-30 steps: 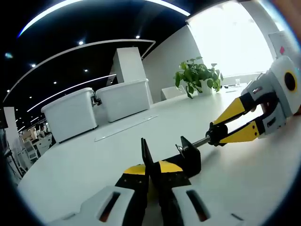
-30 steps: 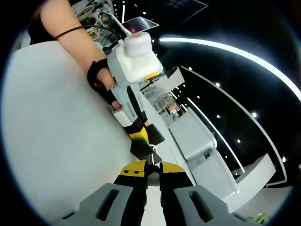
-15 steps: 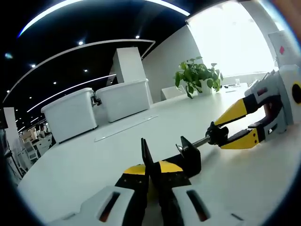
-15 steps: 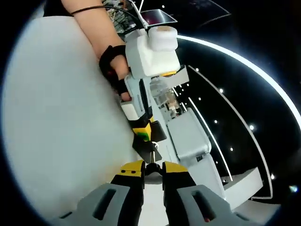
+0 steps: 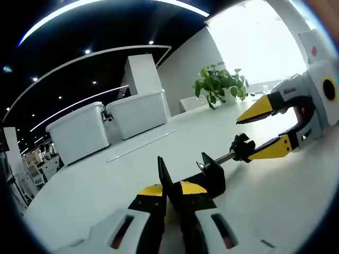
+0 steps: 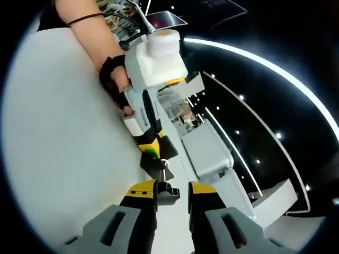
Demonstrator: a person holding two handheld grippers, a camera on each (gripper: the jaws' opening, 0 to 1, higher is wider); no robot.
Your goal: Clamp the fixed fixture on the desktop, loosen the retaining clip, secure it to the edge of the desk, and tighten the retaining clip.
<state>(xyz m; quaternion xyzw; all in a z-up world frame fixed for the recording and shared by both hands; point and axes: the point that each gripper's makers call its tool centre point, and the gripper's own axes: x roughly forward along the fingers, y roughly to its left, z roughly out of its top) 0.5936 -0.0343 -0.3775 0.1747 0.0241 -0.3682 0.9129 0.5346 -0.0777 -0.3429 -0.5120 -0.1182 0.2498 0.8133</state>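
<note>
Fixture (image 5: 209,177): on desk (image 5: 90,190), pinched in your left gripper (image 5: 169,193) | knob (image 5: 242,147): between your right gripper (image 5: 267,129) jaws, spread apart | risk: closing off-centre; knob slips, clip stays tight

Black clamp fixture (image 5: 204,177) upright on white desktop (image 5: 106,180).
</note>
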